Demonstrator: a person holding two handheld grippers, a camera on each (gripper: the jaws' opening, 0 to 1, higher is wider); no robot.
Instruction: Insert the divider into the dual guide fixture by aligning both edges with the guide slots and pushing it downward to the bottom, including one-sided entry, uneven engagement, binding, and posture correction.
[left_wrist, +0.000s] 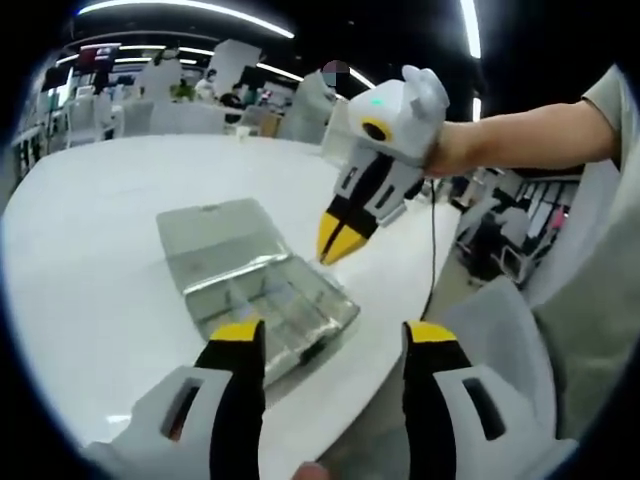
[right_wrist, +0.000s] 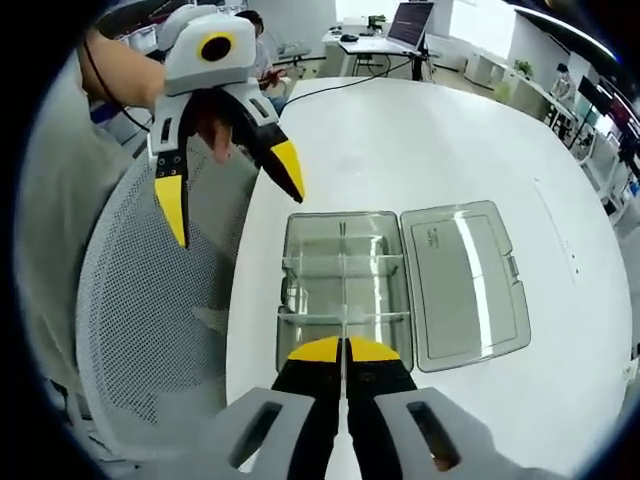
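Note:
A clear plastic box (right_wrist: 310, 250) lies open on the white table (right_wrist: 420, 130), its lid (right_wrist: 465, 280) folded flat beside it. Clear partitions cross inside the box, whose walls carry guide slots. My right gripper (right_wrist: 345, 350) hovers over the box's near end, jaws pressed together on a thin clear divider (right_wrist: 343, 325) seen edge-on. In the left gripper view, the right gripper (left_wrist: 338, 242) hangs tip-down just above the box (left_wrist: 265, 295). My left gripper (left_wrist: 333, 335) is open and holds nothing, short of the box, and it also hangs off the table edge (right_wrist: 230, 185).
A grey mesh chair (right_wrist: 140, 330) stands against the table's edge beside the person. A thin cable (left_wrist: 433, 250) runs over the table's edge. A laptop (right_wrist: 410, 20) sits at the far end, and office desks stand behind.

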